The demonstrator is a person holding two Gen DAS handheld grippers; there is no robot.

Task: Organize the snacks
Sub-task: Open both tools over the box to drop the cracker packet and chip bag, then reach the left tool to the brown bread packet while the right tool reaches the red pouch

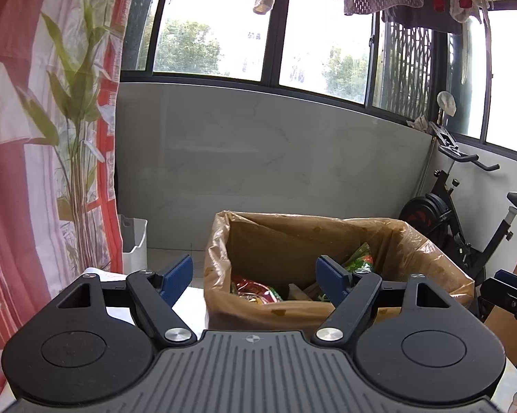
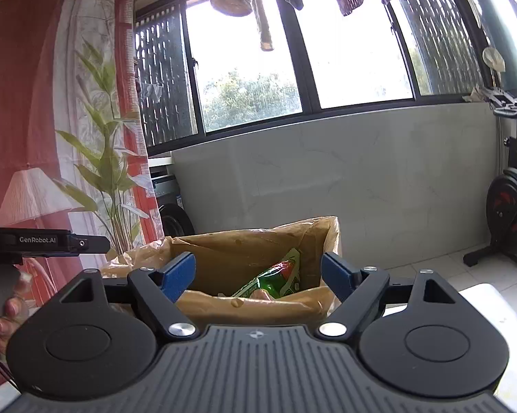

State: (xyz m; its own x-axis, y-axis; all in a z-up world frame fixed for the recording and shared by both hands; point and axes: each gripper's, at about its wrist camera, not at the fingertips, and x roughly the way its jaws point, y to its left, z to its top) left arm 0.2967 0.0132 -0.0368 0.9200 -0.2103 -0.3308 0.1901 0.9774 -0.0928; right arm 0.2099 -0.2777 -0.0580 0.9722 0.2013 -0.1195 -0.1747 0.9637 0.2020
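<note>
Snack box waits beneath two empty grippers

Cardboard box [image 1: 327, 309], lined with a clear plastic bag, sits on a white table [image 2: 489, 306] in front of us and already holds snacks. Our left gripper [image 1: 255, 277] hovers just short of its near wall, blue pads spread wide with nothing between them. Our right gripper [image 2: 258, 275] hangs likewise released and empty above the near rim.

We judge the main risk to be the loose plastic liner [image 1: 220, 241]: a pad dipping into the box could snag the film and drag the box along, or pinch liner instead of a packet. The two tools also sit close together, so reaching in at once could make them collide.

Left view shows a red snack packet [image 1: 255, 290] on the box floor, a green packet [image 1: 360, 258] leaning against the far right side, and something pale between them that we cannot identify. It also shows a white bin [image 1: 134, 241] on the floor and an exercise bike [image 1: 465, 220] at right, with the other tool's tip at the frame edge.

Right view hides the red packet behind the near wall; only the green packet shows. It alone reveals the person's left hand [image 2: 7, 316] gripping the other tool's handle, labelled GenRobot.AI.
</note>
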